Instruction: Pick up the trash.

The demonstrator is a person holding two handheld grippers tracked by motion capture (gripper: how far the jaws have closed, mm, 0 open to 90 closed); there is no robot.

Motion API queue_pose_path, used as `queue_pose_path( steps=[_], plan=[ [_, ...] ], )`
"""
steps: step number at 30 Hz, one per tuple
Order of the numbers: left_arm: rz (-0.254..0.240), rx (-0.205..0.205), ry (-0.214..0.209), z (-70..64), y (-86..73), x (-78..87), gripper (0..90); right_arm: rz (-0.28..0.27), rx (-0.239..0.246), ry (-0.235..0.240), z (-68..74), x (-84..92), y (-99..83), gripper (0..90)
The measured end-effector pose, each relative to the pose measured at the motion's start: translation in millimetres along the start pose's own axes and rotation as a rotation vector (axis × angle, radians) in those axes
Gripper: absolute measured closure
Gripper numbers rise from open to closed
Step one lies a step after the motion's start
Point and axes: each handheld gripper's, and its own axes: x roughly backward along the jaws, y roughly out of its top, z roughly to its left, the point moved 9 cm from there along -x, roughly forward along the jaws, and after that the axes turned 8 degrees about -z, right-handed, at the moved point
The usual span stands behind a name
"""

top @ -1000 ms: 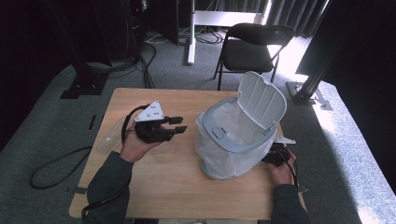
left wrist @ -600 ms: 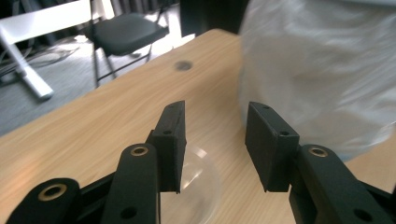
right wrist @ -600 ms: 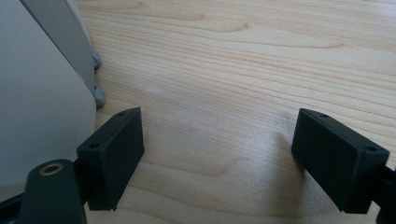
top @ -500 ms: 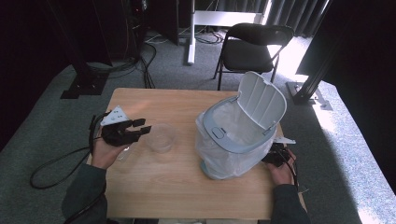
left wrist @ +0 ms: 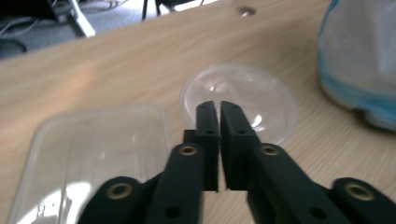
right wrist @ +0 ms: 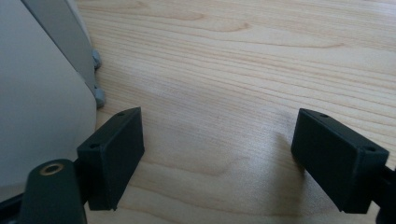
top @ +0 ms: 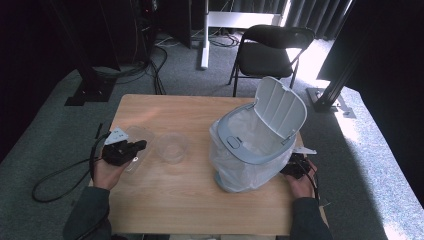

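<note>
A grey bin (top: 260, 131) with its lid up and a white bag liner stands on the right half of the wooden table (top: 200, 205). A clear round bowl (top: 172, 147) and a clear rectangular tray (top: 138, 136) lie at the left. My left gripper (top: 139, 145) hovers over the tray, jaws shut with nothing between them. In the left gripper view the left gripper (left wrist: 218, 108) points at the bowl (left wrist: 266, 100), with the tray (left wrist: 93, 149) to its left. My right gripper (top: 291, 168) rests beside the bin's right base. The right gripper (right wrist: 217, 154) stands open over bare wood, the bin wall (right wrist: 37, 93) at its left.
A black folding chair (top: 272, 50) stands behind the table's far edge. Cables (top: 55, 180) trail off the left side onto grey carpet. The bagged bin (left wrist: 359, 56) bulges at the right of the left gripper view. Bare wood lies in the middle and near part of the table.
My left gripper has moved left from beside the bin to the table's left side, uncovering the round bowl and tray. The right gripper and the bin have stayed still.
</note>
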Motion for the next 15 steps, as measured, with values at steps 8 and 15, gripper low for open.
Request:
queue_pose_path(
  steps=[8, 15],
  plan=[
    [0.031, 0.086, 0.064, 16.6, -29.7, -9.3, 90.0, 0.001, -0.002, -0.001, 0.2, 0.2, -0.2, 16.2],
    [0.058, 0.128, 0.103, 23.7, -47.0, -16.0, 90.0, 0.001, -0.002, -0.001, 0.2, 0.3, -0.2, 16.2]
  ],
)
